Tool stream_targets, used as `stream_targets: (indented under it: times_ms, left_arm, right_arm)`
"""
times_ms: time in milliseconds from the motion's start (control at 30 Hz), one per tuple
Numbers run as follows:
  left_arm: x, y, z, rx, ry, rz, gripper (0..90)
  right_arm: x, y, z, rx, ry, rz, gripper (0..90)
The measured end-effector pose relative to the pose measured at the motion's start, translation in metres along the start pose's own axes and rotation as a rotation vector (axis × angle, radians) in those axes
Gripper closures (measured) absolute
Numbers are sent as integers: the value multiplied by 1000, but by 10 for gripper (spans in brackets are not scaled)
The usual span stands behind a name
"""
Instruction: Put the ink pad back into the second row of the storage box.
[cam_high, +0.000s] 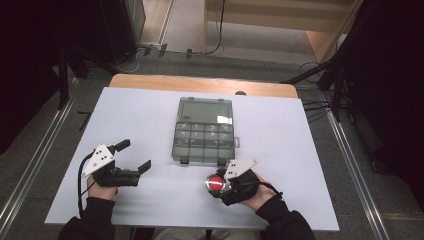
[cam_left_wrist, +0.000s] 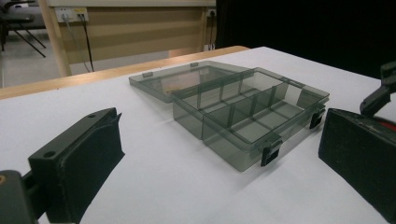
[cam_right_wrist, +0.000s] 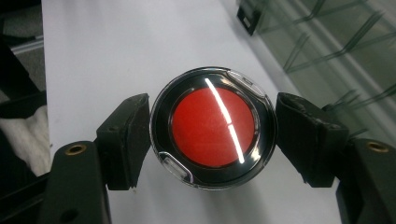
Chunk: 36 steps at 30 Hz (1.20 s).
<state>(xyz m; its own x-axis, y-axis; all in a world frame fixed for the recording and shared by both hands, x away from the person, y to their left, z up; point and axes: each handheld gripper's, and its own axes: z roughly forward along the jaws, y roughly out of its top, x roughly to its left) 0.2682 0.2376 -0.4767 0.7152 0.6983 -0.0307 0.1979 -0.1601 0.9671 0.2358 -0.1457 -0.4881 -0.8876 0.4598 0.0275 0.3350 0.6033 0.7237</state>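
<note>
A small round case (cam_right_wrist: 213, 127), clear plastic around a black ring with a flat red disc in the middle, sits clamped between the two black pads of the right gripper (cam_right_wrist: 213, 130), one pad pressed to each side of its rim. A bright strip of light reflects across its glossy lid. From above, the case (cam_high: 215, 183) is at the near right of the table, just in front of the person's right hand (cam_high: 252, 192), close to the near edge of an open organiser box (cam_high: 204, 141).

The box is smoky grey translucent plastic, rectangular, divided by thin walls into a grid of compartments, with small black latches on its near edge. Its lid (cam_left_wrist: 180, 77) lies folded back flat on the far side, touching the tray along the hinge.

The left gripper (cam_high: 135, 156) rests at the near left, well apart from the box, its jaws spread wide with nothing between them; its pads look like matt black foam, rough at the edges. A white three-cornered plate with dark dots tops each gripper, and a black cable loops from the left one.

Everything lies on a smooth pale sheet (cam_high: 135, 115) covering the table, whose wooden top (cam_high: 200, 84) shows as a strip along the far edge. Beyond it is grey floor, a light wooden bench and cables, with dark curtains on both sides and metal rails running along the floor.
</note>
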Motion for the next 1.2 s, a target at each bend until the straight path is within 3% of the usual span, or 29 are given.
stream_targets:
  times_ms: [467, 800, 1200]
  left_arm:
    - [0, 0, 0, 1, 2, -3, 0]
    - [0, 0, 0, 2, 3, -6, 0]
    - [0, 0, 0, 1, -1, -8, 0]
  right_arm:
    - [-30, 32, -31, -97, -63, 30, 309]
    - [-46, 56, -24, -57, -71, 1, 309]
    - [-63, 66, -12, -29, -72, 34, 309]
